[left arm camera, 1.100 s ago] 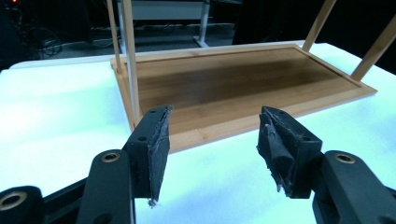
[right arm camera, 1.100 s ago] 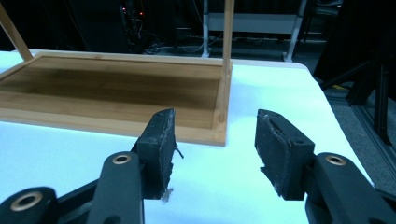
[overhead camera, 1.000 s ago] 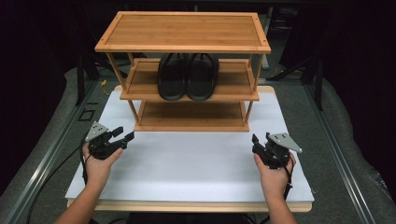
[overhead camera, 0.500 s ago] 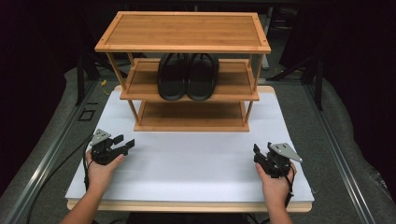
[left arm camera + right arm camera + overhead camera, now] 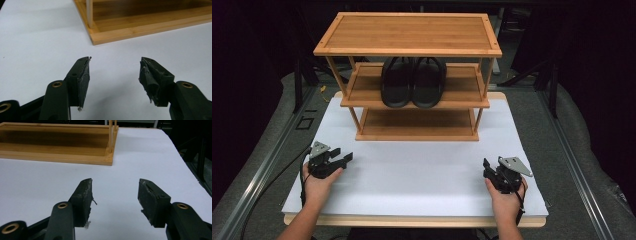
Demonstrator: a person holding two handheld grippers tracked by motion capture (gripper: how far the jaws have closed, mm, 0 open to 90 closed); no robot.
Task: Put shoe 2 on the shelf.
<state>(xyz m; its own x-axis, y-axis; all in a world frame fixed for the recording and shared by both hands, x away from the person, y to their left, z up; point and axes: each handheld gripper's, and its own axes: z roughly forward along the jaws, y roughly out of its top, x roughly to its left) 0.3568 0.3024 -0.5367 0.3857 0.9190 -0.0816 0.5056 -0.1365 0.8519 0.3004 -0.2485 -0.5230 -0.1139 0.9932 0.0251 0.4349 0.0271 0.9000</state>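
Resting low on the white board (image 5: 412, 180), both grippers gape w/ nothing between jaws: left gripper (image 5: 346, 159), right gripper (image 5: 486, 166). Black sandals (image 5: 413, 82) sit side by side on rack's (image 5: 407, 35) mid shelf, straight ahead & higher, long axes running front-to-back, roughly equidistant from both hands.

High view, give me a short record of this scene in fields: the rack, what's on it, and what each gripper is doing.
rack: three-tier wooden rack standing at the far side of the white board
middle shelf: pair of black sandals, side by side
top shelf: bare
bottom shelf: bare
left gripper: low over the board near its left edge, jaws open, nothing between them
right gripper: low over the board near its right edge, jaws open, nothing between them
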